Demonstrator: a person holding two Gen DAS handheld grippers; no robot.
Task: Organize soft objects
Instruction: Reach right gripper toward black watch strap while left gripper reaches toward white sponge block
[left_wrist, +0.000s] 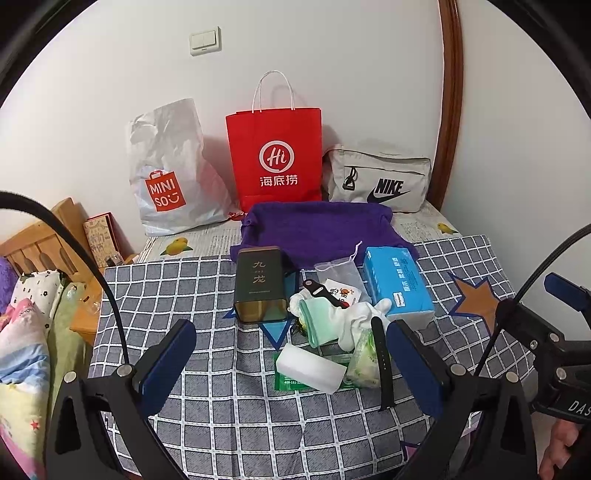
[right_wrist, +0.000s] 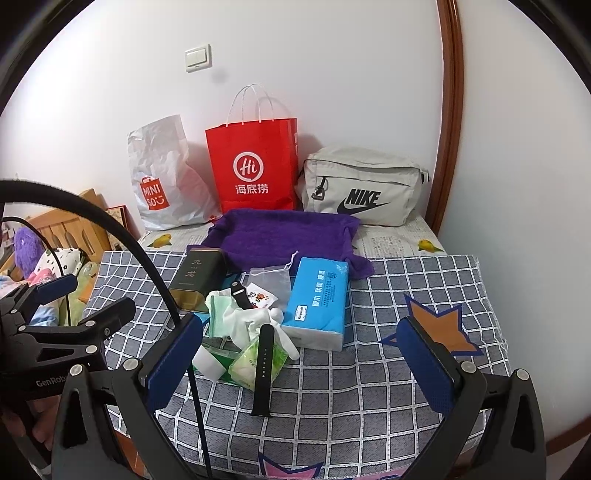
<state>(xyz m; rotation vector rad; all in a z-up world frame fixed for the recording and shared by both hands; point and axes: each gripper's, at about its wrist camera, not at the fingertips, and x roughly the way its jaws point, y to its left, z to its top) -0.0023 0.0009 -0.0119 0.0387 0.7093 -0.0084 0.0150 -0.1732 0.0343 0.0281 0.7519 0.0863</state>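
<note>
While both claws are held above the near edge of the bed:
Left claw (left_wrist: 291, 363): released, nothing gripped.
Right claw (right_wrist: 303, 356): released, nothing gripped.
Purple sweater (left_wrist: 317, 227): spread toward the far edge.
Tissue pack (right_wrist: 319, 301): laid mid-bed.

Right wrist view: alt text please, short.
Open right gripper above a checked cloth holding a pile: blue tissue pack, dark tin, white gloves, black watch strap. Behind: purple towel, red bag, Nike pouch.
</note>
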